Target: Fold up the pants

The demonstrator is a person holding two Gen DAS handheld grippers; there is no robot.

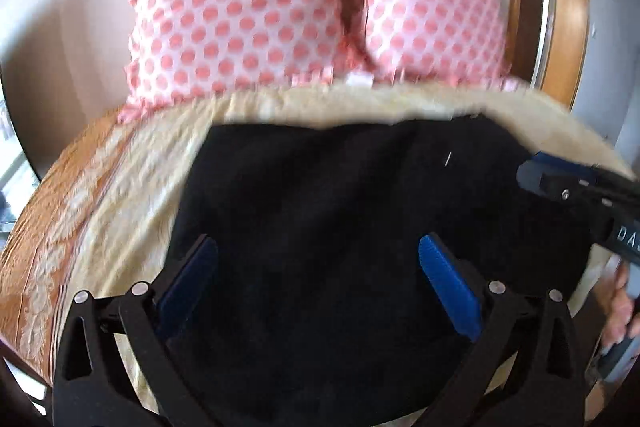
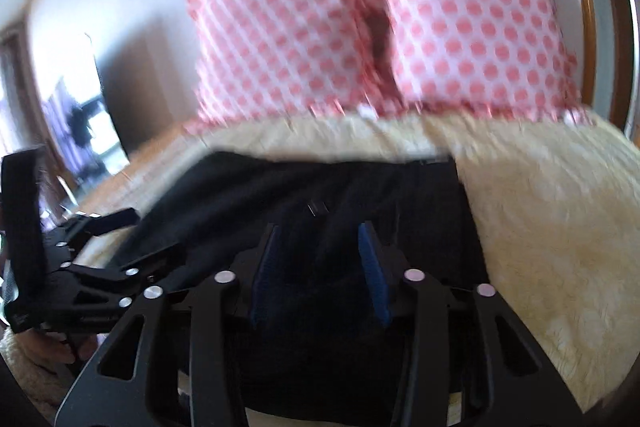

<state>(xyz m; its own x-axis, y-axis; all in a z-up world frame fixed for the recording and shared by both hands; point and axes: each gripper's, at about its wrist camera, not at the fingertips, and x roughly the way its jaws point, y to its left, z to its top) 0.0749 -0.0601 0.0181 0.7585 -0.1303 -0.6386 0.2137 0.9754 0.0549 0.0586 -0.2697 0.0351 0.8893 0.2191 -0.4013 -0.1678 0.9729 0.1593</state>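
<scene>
Lying flat on a cream, fluffy blanket [image 1: 400, 107], the black pants [image 1: 320, 187] form a broad, soft, matte rectangle with a straight far edge; two pillows [image 1: 240, 7] in white cloth with pink dots and frilled edges stand behind; the left gripper [image 1: 318, 291] hangs over the pants with blue ribbed pads spread wide, nothing between; the right gripper [image 2: 320, 279] is half open above the dark fabric, whether it pinches any I cannot tell.
</scene>
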